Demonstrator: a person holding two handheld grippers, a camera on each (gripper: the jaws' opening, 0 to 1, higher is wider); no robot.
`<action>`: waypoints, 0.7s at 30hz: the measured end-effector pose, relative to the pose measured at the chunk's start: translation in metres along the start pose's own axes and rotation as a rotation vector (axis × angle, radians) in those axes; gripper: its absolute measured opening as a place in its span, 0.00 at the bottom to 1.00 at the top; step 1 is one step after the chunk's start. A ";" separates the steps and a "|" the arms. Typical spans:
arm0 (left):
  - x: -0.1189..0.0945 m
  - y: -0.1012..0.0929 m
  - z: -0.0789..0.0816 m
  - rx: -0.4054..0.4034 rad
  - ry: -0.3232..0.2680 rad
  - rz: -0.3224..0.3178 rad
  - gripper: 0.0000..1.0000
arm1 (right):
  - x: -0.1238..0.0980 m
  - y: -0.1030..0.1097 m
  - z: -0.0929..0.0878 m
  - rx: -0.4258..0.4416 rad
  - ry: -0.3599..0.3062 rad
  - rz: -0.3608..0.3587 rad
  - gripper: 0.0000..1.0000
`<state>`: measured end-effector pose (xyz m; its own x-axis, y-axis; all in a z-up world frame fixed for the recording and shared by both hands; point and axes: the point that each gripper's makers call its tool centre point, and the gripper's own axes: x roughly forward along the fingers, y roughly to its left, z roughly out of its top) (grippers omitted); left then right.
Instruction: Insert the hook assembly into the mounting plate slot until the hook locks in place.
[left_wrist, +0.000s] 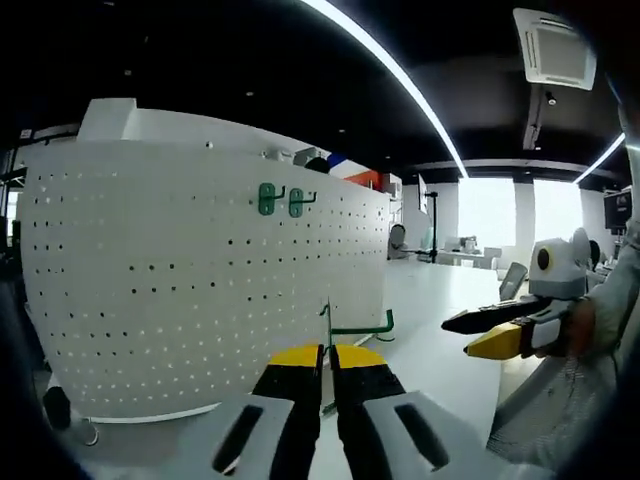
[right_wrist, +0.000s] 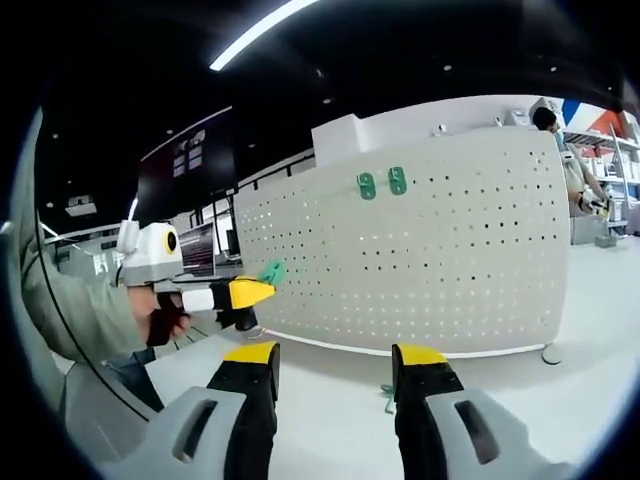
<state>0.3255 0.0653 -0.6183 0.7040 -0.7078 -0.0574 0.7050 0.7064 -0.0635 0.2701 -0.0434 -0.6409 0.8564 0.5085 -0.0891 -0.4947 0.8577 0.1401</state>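
Nearest, the left tool (left_wrist: 328, 362) pinches a green hook (left_wrist: 352, 330) between narrowed jaws above the white bench (left_wrist: 440, 330), facing the pegboard (left_wrist: 200, 280) where two green hooks (left_wrist: 281, 199) already hang, while the right tool (right_wrist: 335, 358) stands wide with nothing in it.

White table (left_wrist: 440, 330) carries the work. Ceiling light strip (left_wrist: 400, 80) and air-conditioning unit (left_wrist: 555, 45) overhead. Bright windows (left_wrist: 500, 210) far right. Dark wall screen (right_wrist: 185, 160) far left; a person (right_wrist: 575, 170) stands far right.
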 end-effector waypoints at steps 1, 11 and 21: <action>0.000 -0.001 0.001 0.000 -0.004 -0.002 0.03 | 0.000 0.000 0.000 -0.001 0.001 0.000 0.43; -0.001 -0.010 0.002 0.002 -0.024 -0.023 0.03 | -0.003 0.005 0.004 -0.009 0.001 0.010 0.41; 0.001 -0.022 0.005 0.006 -0.037 -0.057 0.03 | 0.002 0.022 0.031 -0.011 -0.050 0.049 0.36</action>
<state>0.3114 0.0486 -0.6122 0.6653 -0.7464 -0.0174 0.7445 0.6650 -0.0599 0.2655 -0.0264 -0.6075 0.8373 0.5457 -0.0327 -0.5376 0.8328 0.1319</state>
